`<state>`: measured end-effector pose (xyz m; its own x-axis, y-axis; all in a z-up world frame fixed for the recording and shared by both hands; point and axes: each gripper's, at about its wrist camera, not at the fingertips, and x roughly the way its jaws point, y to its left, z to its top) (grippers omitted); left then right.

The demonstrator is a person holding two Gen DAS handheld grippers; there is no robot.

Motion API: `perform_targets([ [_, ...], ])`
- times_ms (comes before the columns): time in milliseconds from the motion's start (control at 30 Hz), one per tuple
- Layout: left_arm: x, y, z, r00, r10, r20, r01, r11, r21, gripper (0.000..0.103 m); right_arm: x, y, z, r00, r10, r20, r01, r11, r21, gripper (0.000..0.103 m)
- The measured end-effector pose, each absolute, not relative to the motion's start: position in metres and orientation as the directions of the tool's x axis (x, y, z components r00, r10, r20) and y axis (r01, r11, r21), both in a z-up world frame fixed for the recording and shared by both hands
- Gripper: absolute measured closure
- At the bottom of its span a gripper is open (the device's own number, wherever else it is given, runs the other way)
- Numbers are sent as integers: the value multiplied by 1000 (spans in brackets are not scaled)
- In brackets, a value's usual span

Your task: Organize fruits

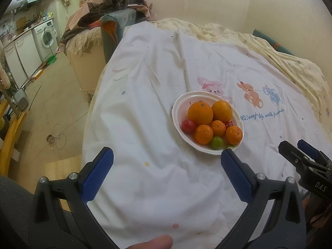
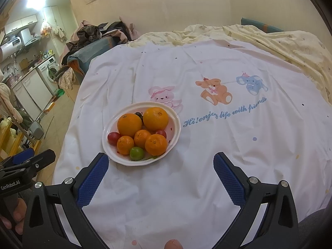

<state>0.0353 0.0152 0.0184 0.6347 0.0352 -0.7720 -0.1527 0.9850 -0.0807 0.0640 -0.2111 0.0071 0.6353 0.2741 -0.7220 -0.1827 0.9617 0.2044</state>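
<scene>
- Two grippers hover over a white sheet [image 2: 186,186] printed with cartoon animals, both aimed toward a white plate [image 2: 173,124] of fruit.
- On that plate lie two large oranges [image 2: 155,118], three smaller mandarins [image 2: 156,144], a green fruit [image 2: 137,153] at the near rim, and small red fruits [image 2: 113,138]; a dark one peeks out behind the oranges.
- Left gripper [image 1: 167,155]: its blue fingers [image 1: 97,174] are spread wide and released, holding nothing. The tip of the right-hand finger sits just short of the plate's near rim in the left wrist view, with the plate ahead and to the right of centre.
- Right gripper [image 2: 160,159]: fingers [image 2: 229,178] likewise spread and empty, the plate ahead and to the left, the left-hand fingertip just beside the near rim.
- Each gripper shows at the edge of the other's view, flanking the plate's near side.
- Fingertips of a hand [image 2: 14,217] grip the left tool's handle below.
- Beyond the plate, a cream quilt [image 2: 280,43] bunches along the far wall.
</scene>
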Motion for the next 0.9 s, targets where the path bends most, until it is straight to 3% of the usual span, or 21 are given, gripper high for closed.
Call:
perform_targets([
  [900, 35, 15, 18, 633, 32, -773, -152, 985, -84, 1, 64, -209, 11, 629, 275, -727, -185, 961, 204, 0],
])
